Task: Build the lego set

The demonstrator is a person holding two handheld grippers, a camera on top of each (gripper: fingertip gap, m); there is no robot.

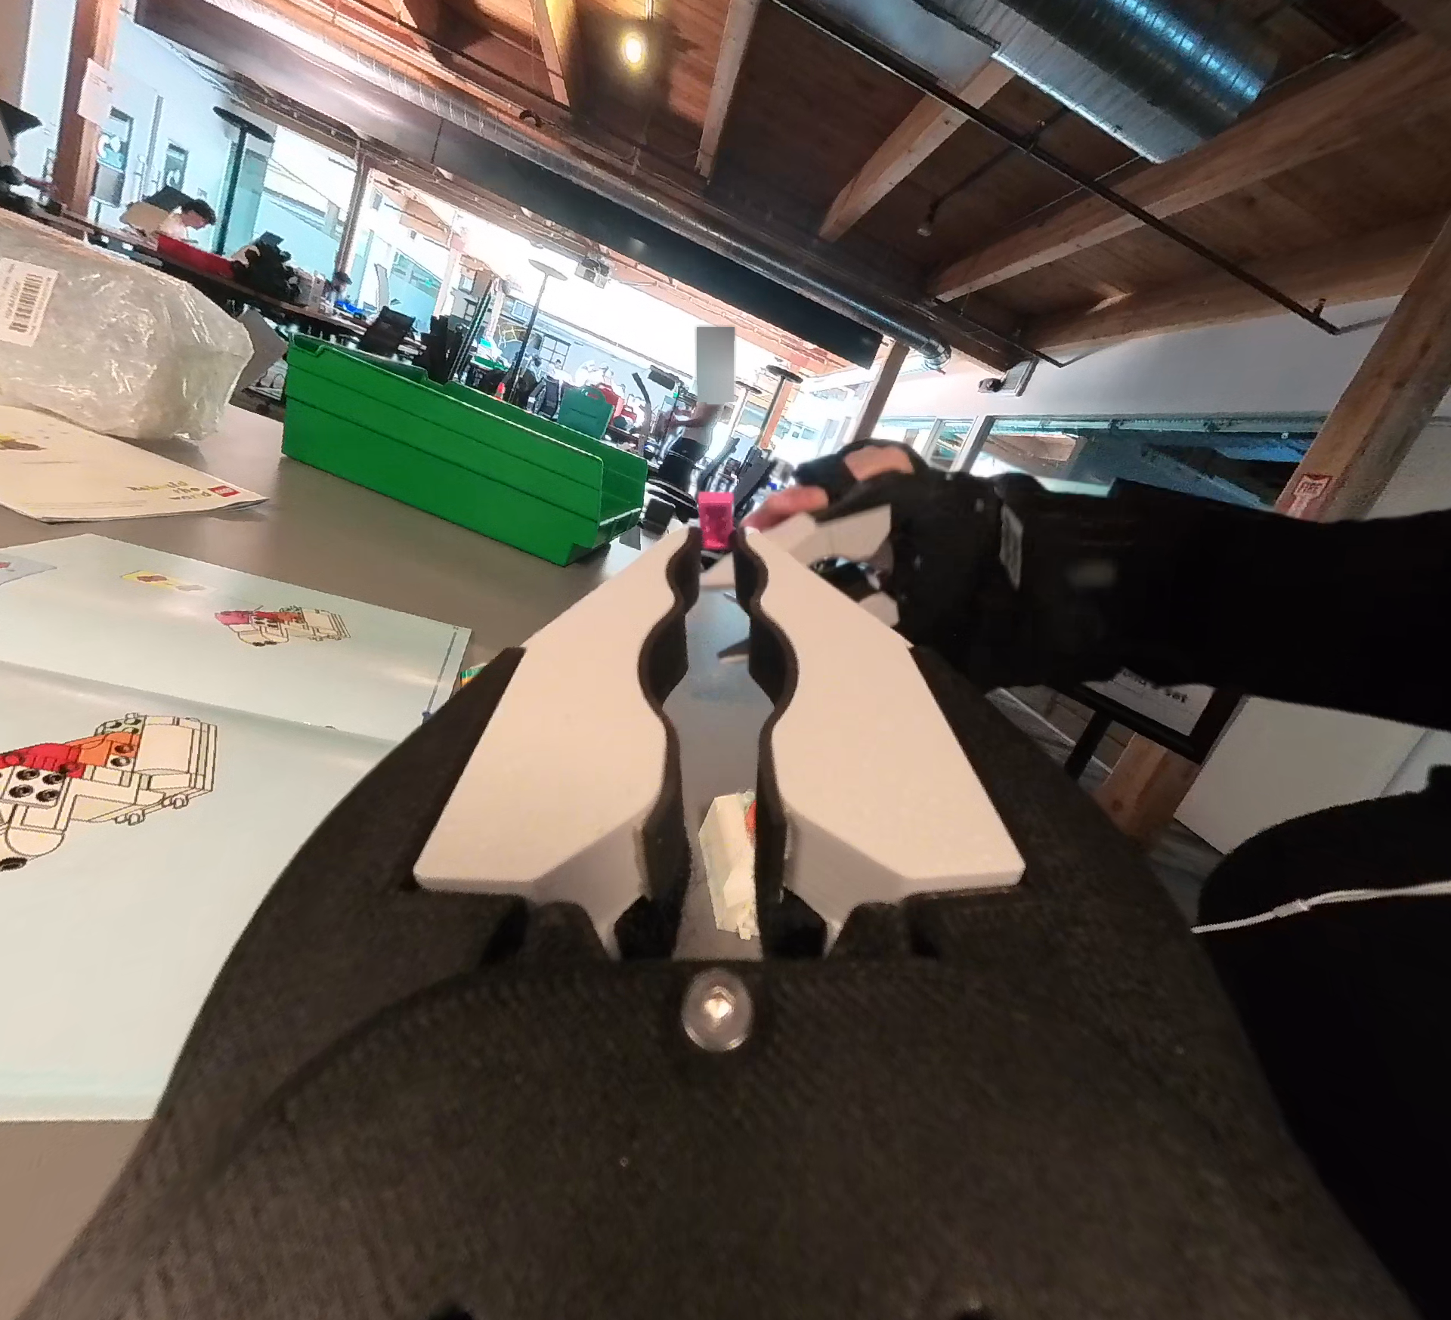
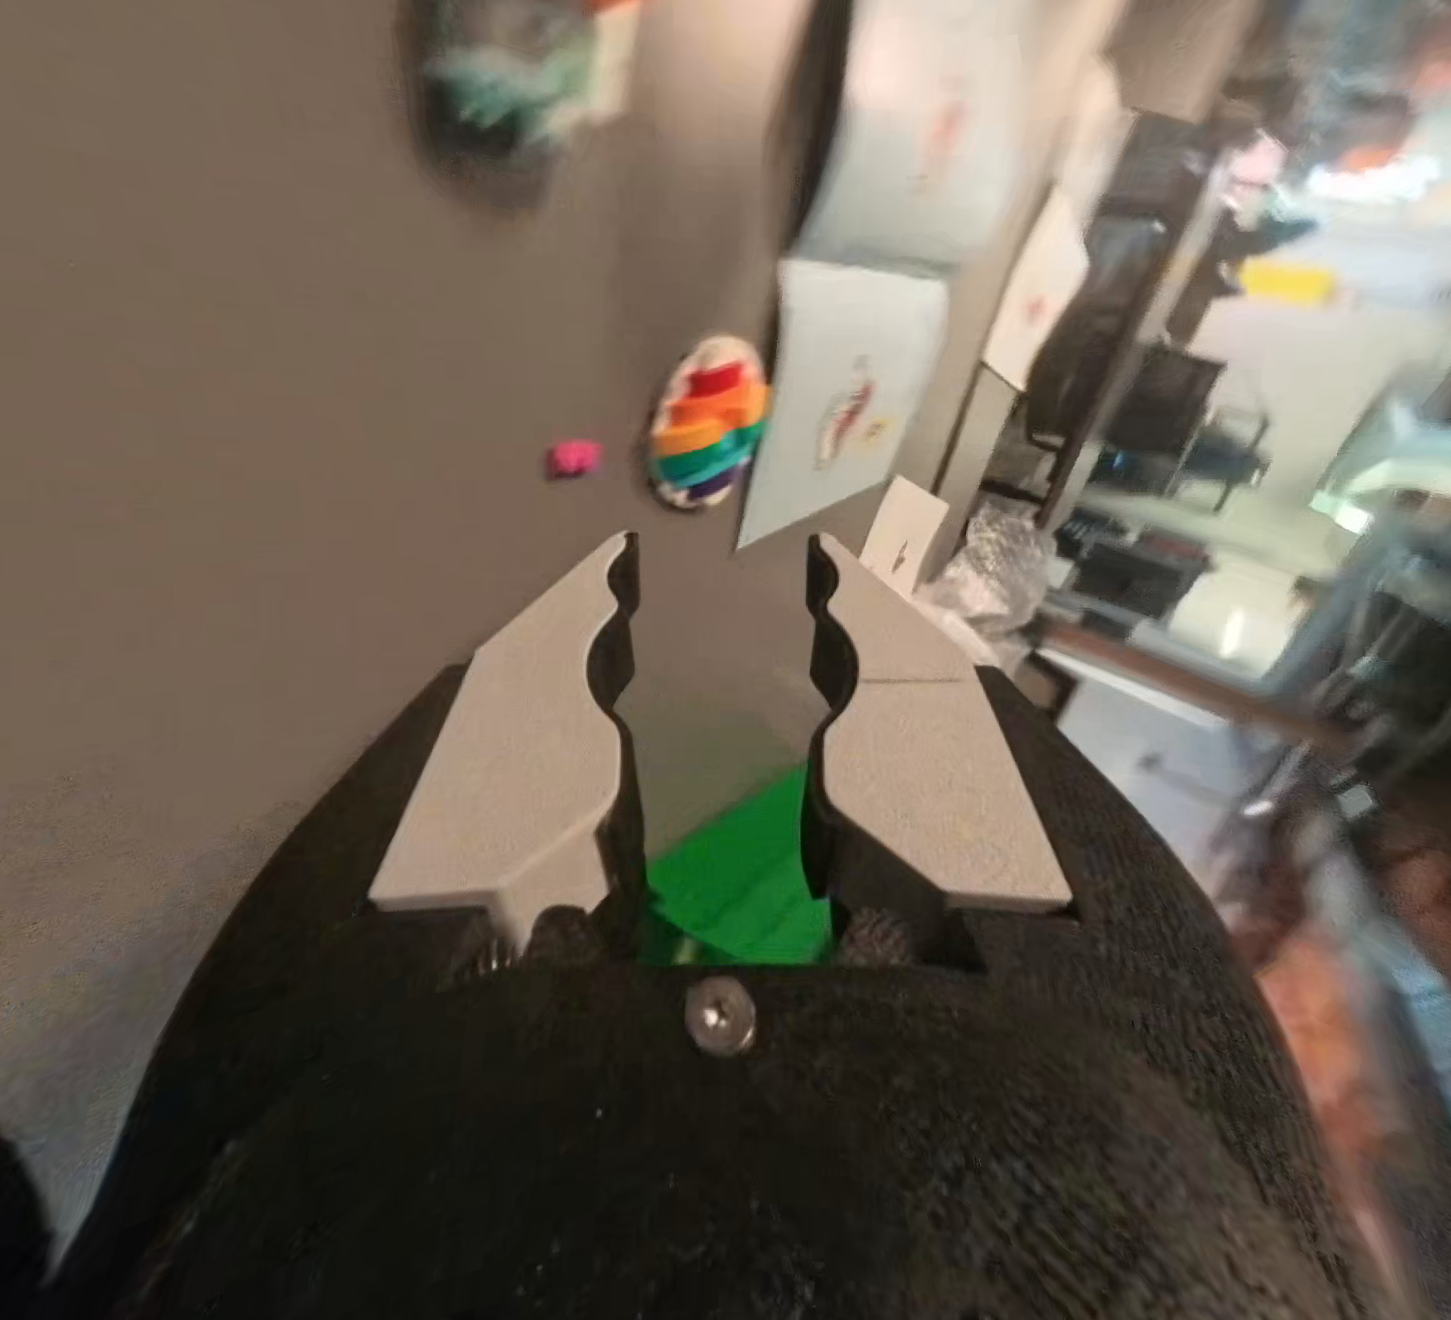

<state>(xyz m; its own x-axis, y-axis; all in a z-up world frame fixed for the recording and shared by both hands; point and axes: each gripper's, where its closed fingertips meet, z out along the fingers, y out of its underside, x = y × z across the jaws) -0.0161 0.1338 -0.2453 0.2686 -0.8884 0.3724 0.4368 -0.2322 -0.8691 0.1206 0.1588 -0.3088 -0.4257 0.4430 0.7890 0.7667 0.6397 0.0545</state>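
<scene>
1. left gripper [image 1: 714,536] closed on a small pink brick [image 1: 716,518], pinched at the very fingertips, just above centre of the left wrist view, brick poking up past the tips.
2. down between the finger bases, lower centre, a white brick piece [image 1: 730,866] with a touch of orange, lying on the grey table [image 1: 377,552]; mostly hidden by the fingers.
3. right of the pink brick, a gloved hand [image 1: 926,536] on the other gripper [image 1: 816,536], only white finger parts showing; open or closed not readable from here.
4. left side of that view: instruction sheets [image 1: 196,733] with drawn brick models, cut off by the frame edge; beyond them a green bin [image 1: 463,442] and a crinkled plastic bag [image 1: 110,348] at upper left.
5. right gripper [image 2: 722,544] open, wide gap between the tips, nothing held, centre of the right wrist view.
6. above the tips, well apart from them, a second pink piece [image 2: 573,458] on the table, beside a small dish of rainbow-coloured bricks [image 2: 707,434].
7. whole right view blurred; dark tray [image 2: 502,26] at top with orange and teal contents not identifiable; green patch between the finger bases only partly seen.
</scene>
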